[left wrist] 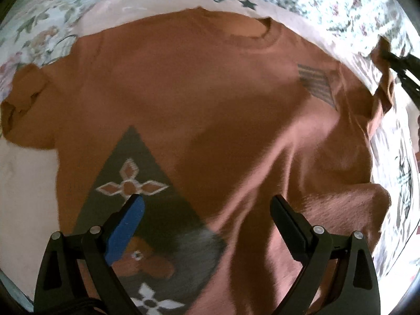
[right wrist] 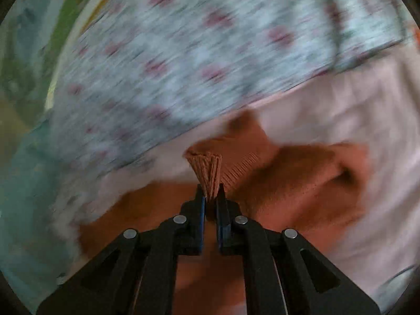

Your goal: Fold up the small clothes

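Note:
A rust-brown small T-shirt [left wrist: 210, 99] lies front up on a pale pink cloth, with a grey triangle print [left wrist: 136, 173] low on its left side. My left gripper [left wrist: 207, 204] is open and hovers just above the shirt's lower front, holding nothing. My right gripper [right wrist: 211, 197] is shut on the bunched ribbed cuff of the shirt's sleeve [right wrist: 206, 168] and holds it lifted. In the left wrist view the right gripper [left wrist: 393, 60] shows at the far right edge, gripping that raised sleeve [left wrist: 380, 78].
The pale pink cloth [left wrist: 26, 183] lies under the shirt on a floral bedsheet [left wrist: 328, 2]. The sheet [right wrist: 183, 52] fills the far side of the right wrist view, which is blurred. Green and teal fabric [right wrist: 31, 52] lies at its left edge.

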A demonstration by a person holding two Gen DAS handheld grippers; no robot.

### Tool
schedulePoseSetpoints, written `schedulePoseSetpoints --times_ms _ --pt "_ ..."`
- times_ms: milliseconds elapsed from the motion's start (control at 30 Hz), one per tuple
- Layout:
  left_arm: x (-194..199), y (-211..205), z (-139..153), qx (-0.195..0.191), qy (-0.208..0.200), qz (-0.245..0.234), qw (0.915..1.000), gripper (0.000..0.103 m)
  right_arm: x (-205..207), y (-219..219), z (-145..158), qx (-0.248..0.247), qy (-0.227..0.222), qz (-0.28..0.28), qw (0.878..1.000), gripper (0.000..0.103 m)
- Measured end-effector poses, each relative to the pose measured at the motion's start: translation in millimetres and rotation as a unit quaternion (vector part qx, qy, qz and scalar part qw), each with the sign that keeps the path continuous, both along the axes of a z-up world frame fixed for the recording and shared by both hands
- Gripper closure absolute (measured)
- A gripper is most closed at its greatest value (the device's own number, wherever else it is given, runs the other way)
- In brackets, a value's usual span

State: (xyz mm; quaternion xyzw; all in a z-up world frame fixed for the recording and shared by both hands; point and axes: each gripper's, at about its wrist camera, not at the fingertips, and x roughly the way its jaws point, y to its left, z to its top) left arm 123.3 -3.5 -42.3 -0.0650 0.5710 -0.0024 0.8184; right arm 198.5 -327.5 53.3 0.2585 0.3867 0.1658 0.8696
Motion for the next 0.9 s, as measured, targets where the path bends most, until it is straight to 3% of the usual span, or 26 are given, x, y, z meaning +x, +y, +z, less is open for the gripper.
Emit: schedulePoseSetpoints --times_ms 133,433,600,667,733,900 --pt "-15.3 28.4 4.5 -0.007 -0.006 0.027 0.9996 0.006 6.0 110.0 -18.4 0.046 0.027 0.089 0.995 0.095" --pt "-33.7 66.6 9.4 -0.027 -0.02 0.07 0.997 0.006 7.3 268.9 -81.9 0.088 0.106 0.204 0.969 0.095" --pt "-20.0 77.5 10.1 -0.047 -0.034 0.066 0.9961 0.006 13.3 296.4 -103.7 0.097 0.145 0.223 0.959 0.09" --pt "-6.2 82.1 7.7 -0.067 -0.035 0.066 0.9949 0.006 15.8 295.9 -105.4 0.108 0.166 0.224 0.954 0.077" --pt "11.1 87.9 4.6 -0.09 -0.038 0.069 0.9928 0.006 12.5 284.5 -98.4 0.112 0.149 0.219 0.958 0.065" --pt "59.2 100.7 -17.3 -0.14 -0.021 0.084 0.9864 0.006 4.4 239.3 -75.0 0.098 0.121 0.18 0.971 0.064"
